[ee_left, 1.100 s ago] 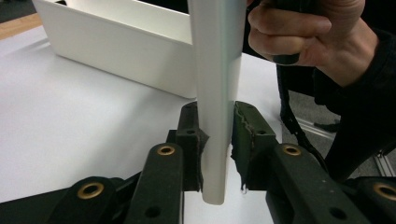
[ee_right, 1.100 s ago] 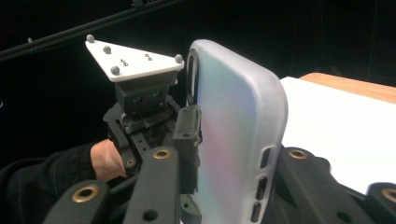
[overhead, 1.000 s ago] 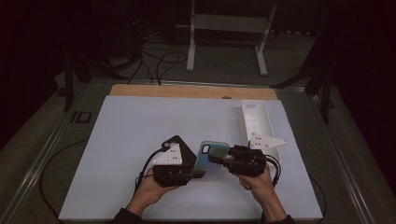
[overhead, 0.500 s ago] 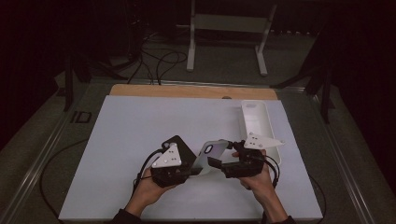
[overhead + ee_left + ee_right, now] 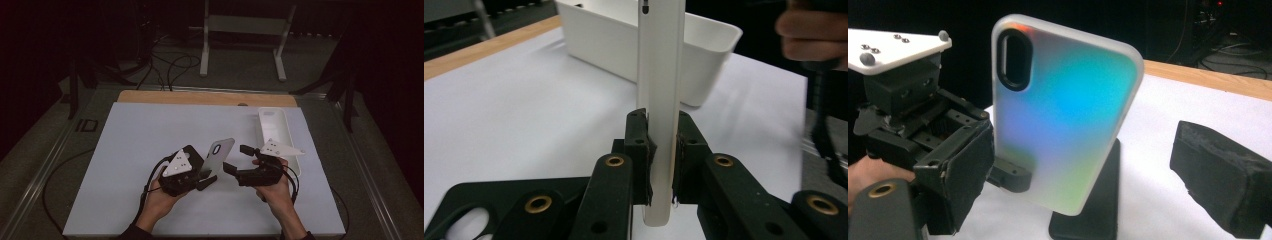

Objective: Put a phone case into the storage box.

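Observation:
A translucent phone case (image 5: 220, 155) with an iridescent blue-green back (image 5: 1063, 125) stands tilted up off the white table. My left gripper (image 5: 206, 176) is shut on its lower end, and the pads (image 5: 639, 155) press both faces of the case (image 5: 661, 75), seen edge-on. My right gripper (image 5: 234, 159) is open just right of the case; its jaws have just been opening. Its pads (image 5: 955, 185) stand wide apart and touch nothing. A flat black slab like a phone (image 5: 1093, 205) lies on the table under the case.
A long white tray (image 5: 275, 125) lies on the table's right side, behind my right hand (image 5: 272, 192), and it shows beyond the case (image 5: 624, 45). A wooden strip (image 5: 200, 97) runs along the far edge. A metal stand (image 5: 240, 30) is beyond the table.
The case lay flat between both grippers a second ago. Now it stands tilted up in the left gripper, and the right gripper's jaws have opened off it.

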`<state>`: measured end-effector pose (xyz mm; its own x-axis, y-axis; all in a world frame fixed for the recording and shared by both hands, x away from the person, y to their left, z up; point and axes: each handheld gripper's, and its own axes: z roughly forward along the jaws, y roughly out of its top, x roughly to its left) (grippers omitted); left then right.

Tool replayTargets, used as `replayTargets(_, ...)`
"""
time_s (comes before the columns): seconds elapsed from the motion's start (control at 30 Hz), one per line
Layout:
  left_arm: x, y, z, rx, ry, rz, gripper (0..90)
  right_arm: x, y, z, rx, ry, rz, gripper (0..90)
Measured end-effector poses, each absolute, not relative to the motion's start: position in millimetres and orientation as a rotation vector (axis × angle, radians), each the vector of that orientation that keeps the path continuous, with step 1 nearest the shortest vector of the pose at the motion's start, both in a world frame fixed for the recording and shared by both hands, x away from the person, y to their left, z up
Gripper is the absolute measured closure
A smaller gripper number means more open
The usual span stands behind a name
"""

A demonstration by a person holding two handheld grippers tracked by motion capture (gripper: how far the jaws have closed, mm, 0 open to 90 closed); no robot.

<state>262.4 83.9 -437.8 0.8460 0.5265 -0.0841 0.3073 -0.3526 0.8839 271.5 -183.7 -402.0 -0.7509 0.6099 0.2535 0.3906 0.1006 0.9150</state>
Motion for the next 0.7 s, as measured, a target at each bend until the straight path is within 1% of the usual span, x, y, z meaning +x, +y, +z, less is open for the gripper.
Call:
replayTargets(0.33,262,79,-440,1.971,0.669,0.329,80.6,274,-165,-397,1.056,2.160,1.704,10.1)
replayTargets(0.53,261,76,-441,1.972,0.672,0.340,80.6,277,-157,-395,1.124,2.127,1.692,10.1)
replayTargets(0.7,259,72,-442,1.985,0.666,0.364,80.6,281,-151,-399,1.216,2.124,1.680,12.8)
